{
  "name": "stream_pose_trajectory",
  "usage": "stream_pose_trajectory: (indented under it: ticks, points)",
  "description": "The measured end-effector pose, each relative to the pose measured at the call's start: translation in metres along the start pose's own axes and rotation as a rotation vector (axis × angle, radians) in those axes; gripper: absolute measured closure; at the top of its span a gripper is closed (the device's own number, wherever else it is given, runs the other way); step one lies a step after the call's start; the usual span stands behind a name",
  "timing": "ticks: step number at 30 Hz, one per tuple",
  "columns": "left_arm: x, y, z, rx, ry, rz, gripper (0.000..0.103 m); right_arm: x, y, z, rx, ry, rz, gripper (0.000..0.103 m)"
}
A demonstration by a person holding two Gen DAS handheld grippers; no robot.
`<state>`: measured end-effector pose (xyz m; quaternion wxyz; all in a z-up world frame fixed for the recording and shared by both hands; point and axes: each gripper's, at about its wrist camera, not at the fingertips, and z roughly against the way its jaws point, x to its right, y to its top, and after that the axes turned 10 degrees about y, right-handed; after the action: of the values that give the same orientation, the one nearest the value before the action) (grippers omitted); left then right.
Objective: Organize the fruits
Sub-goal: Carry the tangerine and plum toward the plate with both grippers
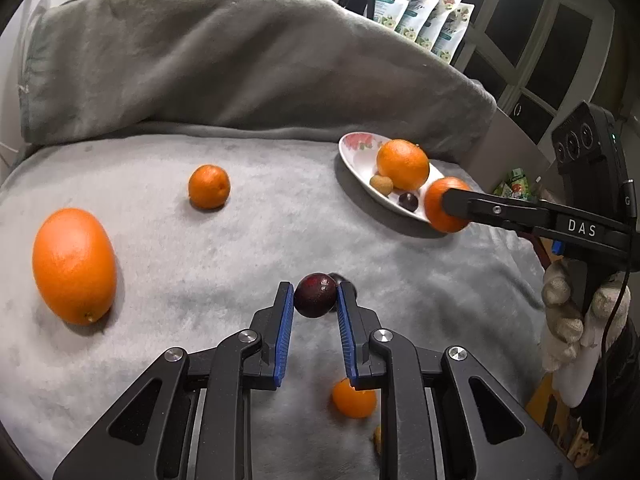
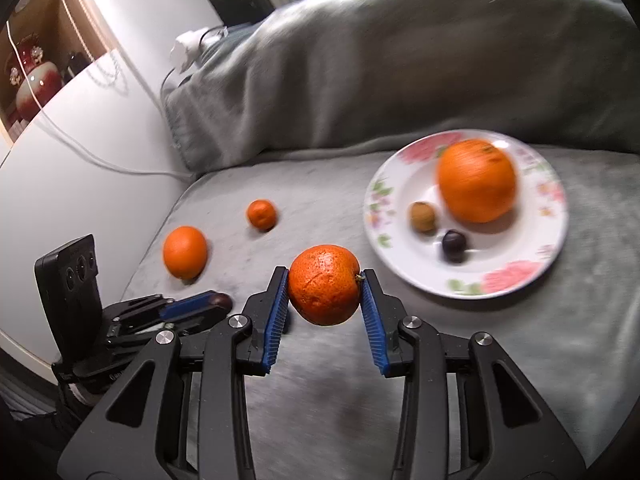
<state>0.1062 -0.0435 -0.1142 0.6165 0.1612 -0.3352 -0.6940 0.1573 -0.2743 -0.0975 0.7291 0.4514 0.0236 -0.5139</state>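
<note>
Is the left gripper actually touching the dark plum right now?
Touching. The left wrist view shows the left gripper with both blue pads pressed against the sides of the dark plum, no gap on either side.

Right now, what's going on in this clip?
A person is sorting fruit on a grey blanket with two handheld grippers. The left gripper has its jaws shut on a dark plum. The right gripper holds a mandarin near the floral plate, which already carries a large orange, a small brown fruit and a small dark one. Other oranges lie loose on the blanket.
</note>
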Motion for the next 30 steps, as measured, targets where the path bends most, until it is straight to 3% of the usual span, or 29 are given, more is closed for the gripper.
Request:
stream_pose_trajectory:
  ticks: [13, 30]
  points:
    - [0.022, 0.033, -0.004, 0.048, -0.024, -0.036, 0.083, 0.045, 0.005, 0.055, 0.098, -0.127, -0.036, 0.065]
    - [0.055, 0.084, -0.037, 0.074, -0.035, -0.080, 0.083, 0.069, 0.002, 0.065, 0.103, -0.190, -0.040, 0.065]
